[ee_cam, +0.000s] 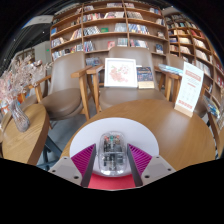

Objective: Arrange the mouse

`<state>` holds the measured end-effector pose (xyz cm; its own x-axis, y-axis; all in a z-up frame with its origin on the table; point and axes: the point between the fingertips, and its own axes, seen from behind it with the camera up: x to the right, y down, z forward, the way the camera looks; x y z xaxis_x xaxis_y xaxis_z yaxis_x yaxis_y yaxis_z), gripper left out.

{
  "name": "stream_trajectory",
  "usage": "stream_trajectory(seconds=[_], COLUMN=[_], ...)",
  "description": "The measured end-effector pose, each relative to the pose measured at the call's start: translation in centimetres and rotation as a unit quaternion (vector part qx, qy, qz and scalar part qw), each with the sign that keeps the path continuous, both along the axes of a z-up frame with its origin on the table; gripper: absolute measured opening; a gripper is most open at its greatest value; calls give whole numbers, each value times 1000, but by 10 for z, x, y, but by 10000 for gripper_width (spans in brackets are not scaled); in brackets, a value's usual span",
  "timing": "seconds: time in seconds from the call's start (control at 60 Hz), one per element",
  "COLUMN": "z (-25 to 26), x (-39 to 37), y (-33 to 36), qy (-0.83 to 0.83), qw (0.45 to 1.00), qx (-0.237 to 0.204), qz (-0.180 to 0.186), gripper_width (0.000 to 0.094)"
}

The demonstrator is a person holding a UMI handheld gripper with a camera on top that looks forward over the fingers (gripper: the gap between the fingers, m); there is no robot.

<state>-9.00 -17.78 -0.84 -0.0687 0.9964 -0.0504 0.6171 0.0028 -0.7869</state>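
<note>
Hand-held gripper [112, 166]: closed on the mouse [112, 153], which is held between the pink pads.
Mouse pad [112, 132]: white, below, on the wooden surface [175, 125].
Risk: mouse could be set off-centre if released tilted.

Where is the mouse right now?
In the gripper view, the mouse sits between the two fingers of the tongs, over a white round mat on the wooden table.
</note>
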Motion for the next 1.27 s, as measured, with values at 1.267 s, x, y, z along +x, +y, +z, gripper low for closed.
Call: stream_trajectory(seconds=[1.267], z=[194], x=[374], y=[126], qy=[64], qw=[997], qx=[28], qz=[-32], gripper_width=[862])
